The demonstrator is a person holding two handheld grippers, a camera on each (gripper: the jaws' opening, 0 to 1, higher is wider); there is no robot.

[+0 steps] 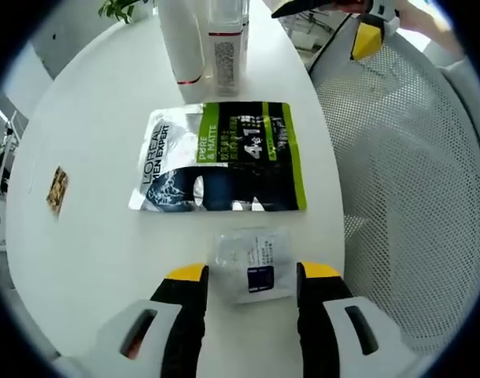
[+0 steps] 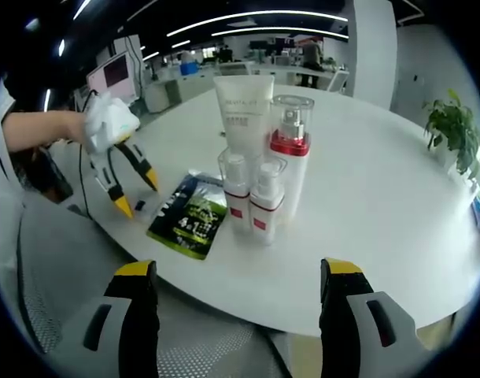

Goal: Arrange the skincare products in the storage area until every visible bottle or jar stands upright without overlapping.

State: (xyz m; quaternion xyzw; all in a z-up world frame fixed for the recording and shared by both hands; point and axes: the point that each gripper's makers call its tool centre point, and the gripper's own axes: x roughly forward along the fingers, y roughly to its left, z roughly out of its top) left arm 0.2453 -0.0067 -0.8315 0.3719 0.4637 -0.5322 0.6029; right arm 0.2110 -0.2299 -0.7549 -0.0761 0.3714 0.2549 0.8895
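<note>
A round white table (image 2: pixel 382 205), smooth and glossy, carries the skincare set in an open-plan office. Beside it at 3 o'clock in the left gripper view stands a white mesh chair (image 1: pixel 417 197), its perforated weave curving away. In the right gripper view, the products cluster near the table's centre: a tall white squeeze tube (image 2: pixel 242 106) standing on its cap at 12 o'clock, a clear-capped pump bottle (image 2: pixel 291 153) with a red collar just beside it, and two small clear-capped white bottles (image 2: pixel 252 197) with red bands in front, all upright and close together. A flat foil pouch (image 1: pixel 220 157), silver, black and lime green, lies face-up on the table at centre in the left gripper view, with the tube and bottle bases beyond it at 12 o'clock. A small, crinkled clear sachet (image 1: pixel 254 264) with a dark label lies flat just below the pouch.

The left gripper (image 1: pixel 252 276), black with yellow tips, has its jaws spread wide either side of the sachet, not touching it. The right gripper (image 2: pixel 236 272) hangs off the table edge at 6 o'clock, jaws wide apart and empty. A potted plant (image 2: pixel 452 126) sits at 3 o'clock on the far rim. A small brown packet (image 1: pixel 57 190) lies at 9 o'clock in the left gripper view.
</note>
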